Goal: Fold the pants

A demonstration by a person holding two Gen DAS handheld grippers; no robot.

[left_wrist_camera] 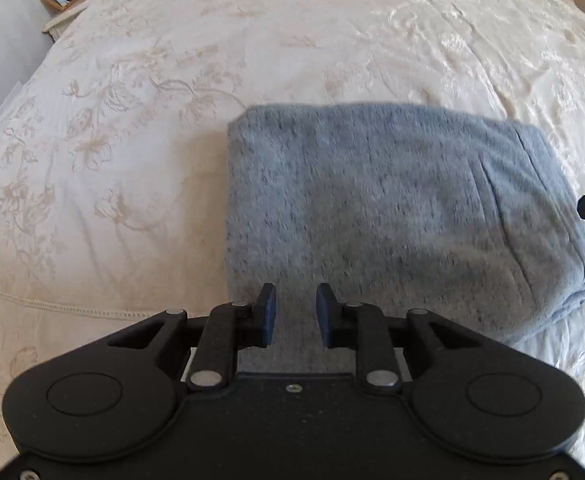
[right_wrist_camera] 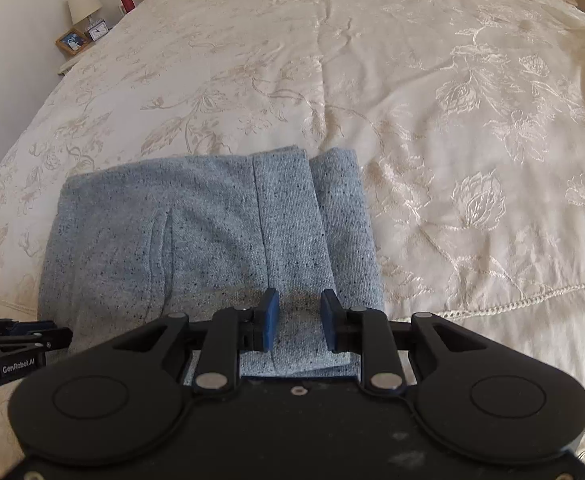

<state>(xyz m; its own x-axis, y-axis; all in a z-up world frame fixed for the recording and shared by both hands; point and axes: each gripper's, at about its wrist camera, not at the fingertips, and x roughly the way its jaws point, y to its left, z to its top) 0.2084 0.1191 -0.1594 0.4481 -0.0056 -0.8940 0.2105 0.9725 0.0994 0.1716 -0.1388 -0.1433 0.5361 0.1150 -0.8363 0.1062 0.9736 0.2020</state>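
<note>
Folded pair of speckled blue-grey knit pants [right_wrist_camera: 196, 240] is lying as a compact, roughly rectangular bundle on the cream bedspread with embroidered floral pattern [right_wrist_camera: 432, 120].

Left gripper [left_wrist_camera: 295, 314], black body with dark blue pads: jaws are standing apart with a clear gap. Nothing is sitting between the pads; grey knit fabric is showing through the gap below them. The bundle is lying ahead of these jaws and reaching well off to their right; its left edge is running just left of the left jaw. Bare bedspread is filling everything further left. The view is slightly motion-blurred over the fabric.

Right gripper [right_wrist_camera: 299, 320], same build: jaws are likewise spread, pads gripping nothing. Directly below and ahead of them a narrower folded strip of the pants is lying, with a seam running away from the left jaw. The main bulk of the bundle is extending to the left of these jaws; its right edge is ending just beyond the right jaw, with bedspread past it.

In the right wrist view the left gripper is showing at the left edge, beside the bundle's near left corner. In the left wrist view a black tip of the right gripper is poking in at the right edge, level with the bundle.

Far ahead of the jaws, at upper left: a small wooden picture frame [right_wrist_camera: 72, 41], a small clock [right_wrist_camera: 98, 30] and a lamp with pale shade [right_wrist_camera: 83, 3].
</note>
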